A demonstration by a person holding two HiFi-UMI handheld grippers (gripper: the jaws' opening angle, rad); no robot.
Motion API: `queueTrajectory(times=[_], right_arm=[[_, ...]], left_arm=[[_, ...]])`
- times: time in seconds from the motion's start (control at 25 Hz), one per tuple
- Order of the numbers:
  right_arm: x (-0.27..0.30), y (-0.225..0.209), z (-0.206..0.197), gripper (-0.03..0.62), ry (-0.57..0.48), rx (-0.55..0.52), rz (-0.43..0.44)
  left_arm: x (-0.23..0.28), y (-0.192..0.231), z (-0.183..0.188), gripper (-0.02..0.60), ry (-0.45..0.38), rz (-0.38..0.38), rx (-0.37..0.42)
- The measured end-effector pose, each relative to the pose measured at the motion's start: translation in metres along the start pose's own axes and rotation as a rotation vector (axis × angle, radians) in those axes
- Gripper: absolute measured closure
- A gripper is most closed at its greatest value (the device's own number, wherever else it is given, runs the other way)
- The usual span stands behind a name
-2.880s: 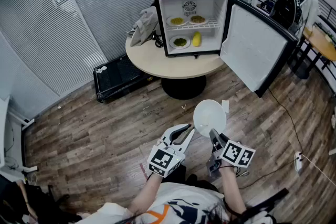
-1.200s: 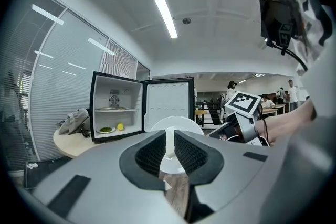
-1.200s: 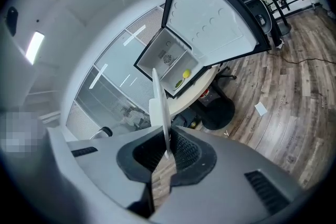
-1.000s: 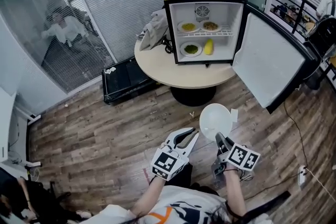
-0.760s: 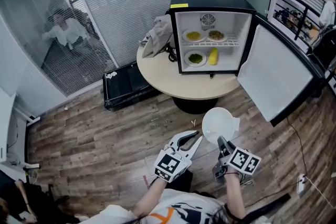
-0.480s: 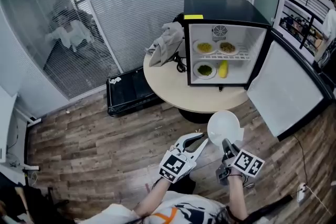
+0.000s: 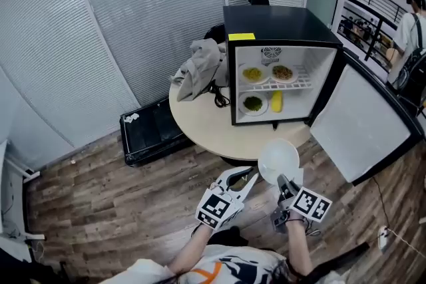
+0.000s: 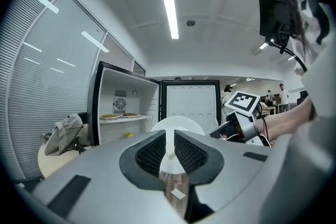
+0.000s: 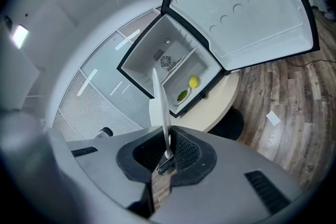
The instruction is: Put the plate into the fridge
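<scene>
Head view: plate (image 7: 278, 159) rim nr table (image 7: 200, 124) edge, fridge door (image 7: 363, 130) wide open.

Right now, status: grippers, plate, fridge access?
Right gripper shut on plate rim. Left gripper open, empty. Fridge door open, dishes on both levels, nothing blocking the approach.

Grey jacket (image 7: 197, 68) on round table (image 7: 200, 124)

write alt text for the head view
Seen from above, the right hand-held gripper holds an empty white plate by its rim in front of an open mini fridge on a round table. Three plates of food and a yellow item sit inside; the left hand-held gripper is open and empty.
</scene>
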State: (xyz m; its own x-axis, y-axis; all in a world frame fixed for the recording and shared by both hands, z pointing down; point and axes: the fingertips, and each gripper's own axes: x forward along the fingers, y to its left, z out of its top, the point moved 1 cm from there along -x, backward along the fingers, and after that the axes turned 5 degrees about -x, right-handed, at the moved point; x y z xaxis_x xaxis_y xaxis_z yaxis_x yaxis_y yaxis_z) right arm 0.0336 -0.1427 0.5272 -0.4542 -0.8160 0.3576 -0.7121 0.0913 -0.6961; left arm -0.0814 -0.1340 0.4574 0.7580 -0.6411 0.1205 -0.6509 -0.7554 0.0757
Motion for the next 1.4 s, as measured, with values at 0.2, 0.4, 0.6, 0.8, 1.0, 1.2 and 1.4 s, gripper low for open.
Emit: queueTrajectory(times=[0.2,0.4,0.6,0.8,1.0,1.2,1.4], right_arm=[[0.01,0.0,0.001,0.566,-0.018,0.02,-0.023],[0.012,-0.005,0.005,0.566,-0.023,0.026,-0.05],[0.014,-0.011,0.009,0.566,-0.027,0.043,-0.069],[0.026,-0.022,0.022,0.566,-0.039,0.055,-0.08],[0.048,-0.028,0.045,0.566,-0.041,0.06,-0.065],[0.071,-0.04,0.07,0.566,-0.037,0.075,-0.048],[0.089,-0.052,0.103,0.566,-0.041,0.089,-0.034]], left_arm=[[0.009,0.017,-0.001,0.528,0.003,-0.03,-0.012],[0.017,0.021,-0.01,0.528,0.018,-0.053,-0.031],[0.026,0.024,-0.015,0.528,0.034,-0.072,-0.043],[0.041,0.035,-0.014,0.528,0.034,-0.07,-0.043],[0.061,0.053,-0.009,0.528,0.035,-0.049,-0.039],[0.092,0.074,-0.004,0.528,0.032,-0.032,-0.038],[0.125,0.09,0.005,0.528,0.026,-0.018,-0.037]])
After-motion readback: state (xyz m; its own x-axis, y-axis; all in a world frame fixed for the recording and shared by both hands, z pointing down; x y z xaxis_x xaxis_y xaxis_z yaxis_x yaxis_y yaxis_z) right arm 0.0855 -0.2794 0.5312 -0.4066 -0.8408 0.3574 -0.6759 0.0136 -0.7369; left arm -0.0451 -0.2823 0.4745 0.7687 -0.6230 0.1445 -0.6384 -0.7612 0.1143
